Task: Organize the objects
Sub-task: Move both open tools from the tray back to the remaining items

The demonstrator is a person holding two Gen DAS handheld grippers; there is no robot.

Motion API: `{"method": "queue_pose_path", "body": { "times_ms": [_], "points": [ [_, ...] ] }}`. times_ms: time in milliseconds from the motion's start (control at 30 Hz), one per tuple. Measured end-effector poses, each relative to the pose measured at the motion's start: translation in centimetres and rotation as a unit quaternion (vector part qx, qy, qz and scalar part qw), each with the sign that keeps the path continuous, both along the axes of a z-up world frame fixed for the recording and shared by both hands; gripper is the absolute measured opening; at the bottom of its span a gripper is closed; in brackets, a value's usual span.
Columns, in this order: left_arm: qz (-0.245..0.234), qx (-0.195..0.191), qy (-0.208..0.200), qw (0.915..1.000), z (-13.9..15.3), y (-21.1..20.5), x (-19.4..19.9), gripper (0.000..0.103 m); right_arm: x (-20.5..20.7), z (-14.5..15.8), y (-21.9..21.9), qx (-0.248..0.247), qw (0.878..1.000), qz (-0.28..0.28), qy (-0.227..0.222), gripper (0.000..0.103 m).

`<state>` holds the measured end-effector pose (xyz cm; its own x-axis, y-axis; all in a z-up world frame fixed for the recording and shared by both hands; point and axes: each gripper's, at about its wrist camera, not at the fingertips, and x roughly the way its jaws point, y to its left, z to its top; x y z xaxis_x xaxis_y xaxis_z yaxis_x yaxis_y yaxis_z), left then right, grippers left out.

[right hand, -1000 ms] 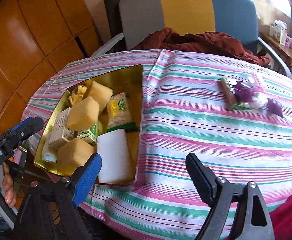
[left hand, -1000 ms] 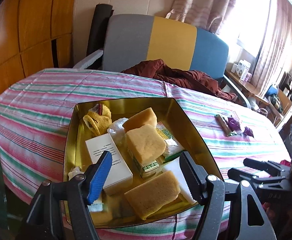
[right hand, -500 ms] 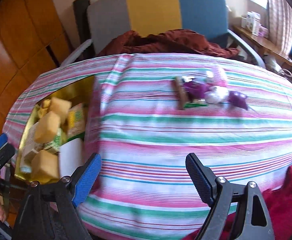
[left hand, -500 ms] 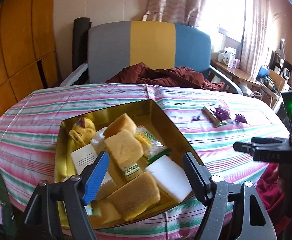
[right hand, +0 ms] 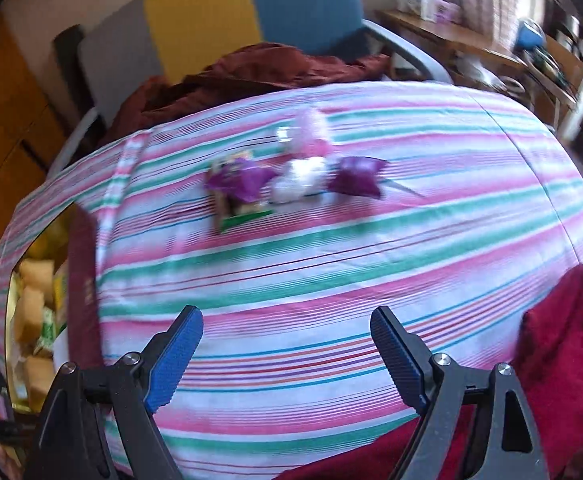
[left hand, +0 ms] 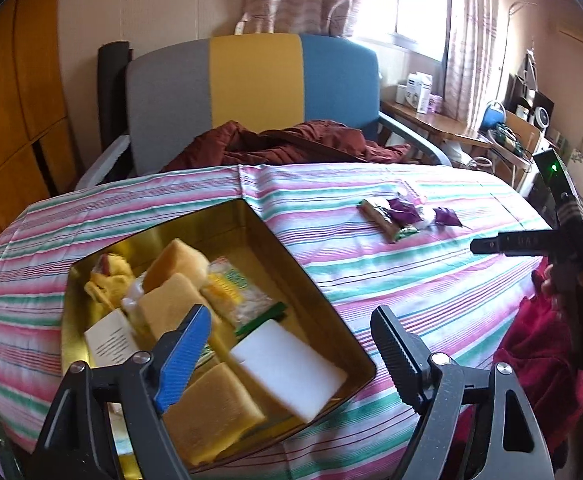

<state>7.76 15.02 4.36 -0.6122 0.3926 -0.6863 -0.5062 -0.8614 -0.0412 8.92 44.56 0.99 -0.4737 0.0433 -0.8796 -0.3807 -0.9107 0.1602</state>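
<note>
A gold tin box [left hand: 303, 276] sits on the striped tablecloth at the left, holding several yellow sponges [left hand: 211, 412], a white sponge [left hand: 287, 372], a white carton [left hand: 111, 340] and a snack packet [left hand: 235, 288]. A small pile of purple candies [right hand: 355, 178], a white wrapper [right hand: 299, 180] and a brown bar [left hand: 379, 220] lies mid-table. My left gripper [left hand: 287, 356] is open and empty over the box's near corner. My right gripper [right hand: 283, 356] is open and empty above the cloth, in front of the candy pile; it also shows in the left wrist view [left hand: 507, 244].
A grey, yellow and blue chair [left hand: 251, 80] with a dark red garment [left hand: 291, 144] stands behind the table. A wooden side table [left hand: 443, 124] with clutter is at the right. Red cloth [right hand: 563, 344] lies at the table's near right edge.
Both grippers have swung right. The candy pile is now centred in the right wrist view and the box has slid to its left edge. Both stay open.
</note>
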Motion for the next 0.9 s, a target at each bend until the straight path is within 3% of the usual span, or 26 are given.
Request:
{"method": "queue_pose_path", "body": {
  "times_ms": [300, 633, 900],
  "points": [
    [-0.031, -0.008, -0.018, 0.9993, -0.8, 3.2, -1.0, 0.083, -1.6, -0.3, 3.9, 0.023, 0.999, -0.025, -0.019, 0.087],
    [-0.055, -0.009, -0.031, 0.9980, -0.9, 6.7, -2.9, 0.083, -5.8, -2.2, 7.5, 0.013, 0.998, -0.056, -0.033, 0.087],
    [-0.062, -0.002, -0.040, 0.9973, -0.6, 10.3, -5.8, 0.082, -7.2, -3.7, 11.6, -0.012, 0.992, -0.124, 0.003, 0.087]
  ]
}}
